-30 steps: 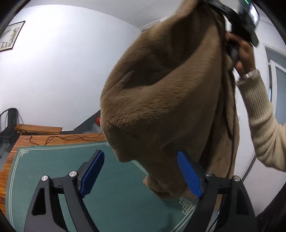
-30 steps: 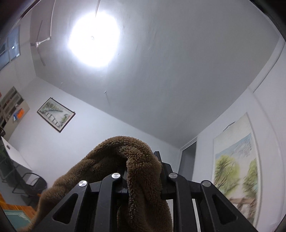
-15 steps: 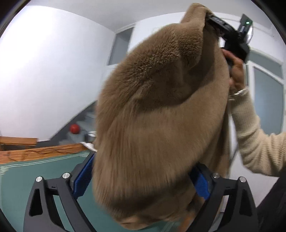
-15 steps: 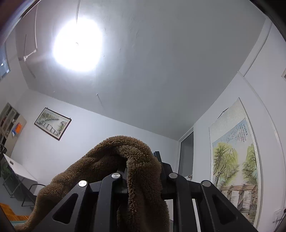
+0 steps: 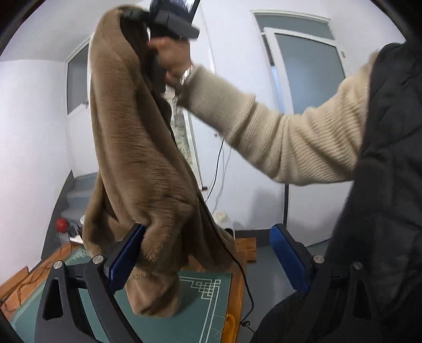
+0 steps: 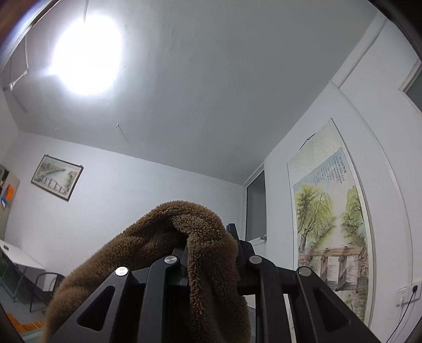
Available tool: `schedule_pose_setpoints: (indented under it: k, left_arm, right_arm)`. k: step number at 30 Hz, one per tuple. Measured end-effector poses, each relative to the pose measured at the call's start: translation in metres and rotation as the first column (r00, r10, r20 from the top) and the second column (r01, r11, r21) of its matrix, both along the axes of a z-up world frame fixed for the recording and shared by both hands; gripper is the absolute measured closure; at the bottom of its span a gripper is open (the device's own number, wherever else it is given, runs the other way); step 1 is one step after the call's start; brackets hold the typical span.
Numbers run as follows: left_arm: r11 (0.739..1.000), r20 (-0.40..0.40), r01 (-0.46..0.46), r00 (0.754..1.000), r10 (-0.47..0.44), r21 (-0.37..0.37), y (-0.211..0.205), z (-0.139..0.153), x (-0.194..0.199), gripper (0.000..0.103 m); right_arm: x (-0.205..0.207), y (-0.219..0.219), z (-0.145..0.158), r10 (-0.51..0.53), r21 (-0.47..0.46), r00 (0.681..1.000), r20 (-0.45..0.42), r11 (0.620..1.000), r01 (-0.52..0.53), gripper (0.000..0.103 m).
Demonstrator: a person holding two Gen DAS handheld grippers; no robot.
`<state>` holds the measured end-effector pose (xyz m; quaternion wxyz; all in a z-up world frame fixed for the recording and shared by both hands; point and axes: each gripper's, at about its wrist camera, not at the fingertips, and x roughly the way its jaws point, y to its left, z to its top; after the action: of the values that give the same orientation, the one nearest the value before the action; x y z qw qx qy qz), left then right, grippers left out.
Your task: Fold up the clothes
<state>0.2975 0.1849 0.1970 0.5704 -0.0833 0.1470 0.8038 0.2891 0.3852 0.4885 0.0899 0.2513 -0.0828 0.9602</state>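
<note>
A brown fleece garment hangs from my right gripper, which is held high and is shut on the garment's top edge. In the right wrist view the fleece drapes over the shut right gripper, which points at the ceiling. My left gripper is open below, blue pads wide apart. Its left pad touches the garment's lower part; the right pad stands free. The garment's bottom end hangs down to the green mat.
The green mat lies on a wooden table whose right edge is near. The person's cream sleeve and dark vest fill the right. A black cable hangs along the garment. A red ball lies on the floor at left.
The left gripper has swung right around the hanging garment, which now sits by its left pad rather than between both pads. The right gripper stays shut on the fleece, held high.
</note>
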Motion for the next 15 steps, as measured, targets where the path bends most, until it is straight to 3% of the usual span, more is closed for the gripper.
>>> schedule_pose_setpoints:
  k: [9,14,15]
  left_arm:
    - [0.974,0.043,-0.208,0.978,0.205,0.092,-0.013,0.002,-0.045,0.006]
    - [0.967,0.062,-0.242,0.969,0.237,0.074,-0.015,0.004,-0.071,0.008]
    - [0.968,0.079,-0.242,0.969,0.236,0.070,-0.016,0.004,-0.074,0.013]
  right_arm:
    - [0.008,-0.018,0.005,0.028,0.046,0.999,-0.021,0.999,-0.027,0.082]
    - [0.008,-0.018,0.006,0.041,0.053,0.999,0.011,0.998,-0.042,0.082]
    - [0.006,-0.017,0.004,0.044,0.050,0.999,0.028,0.998,-0.045,0.082]
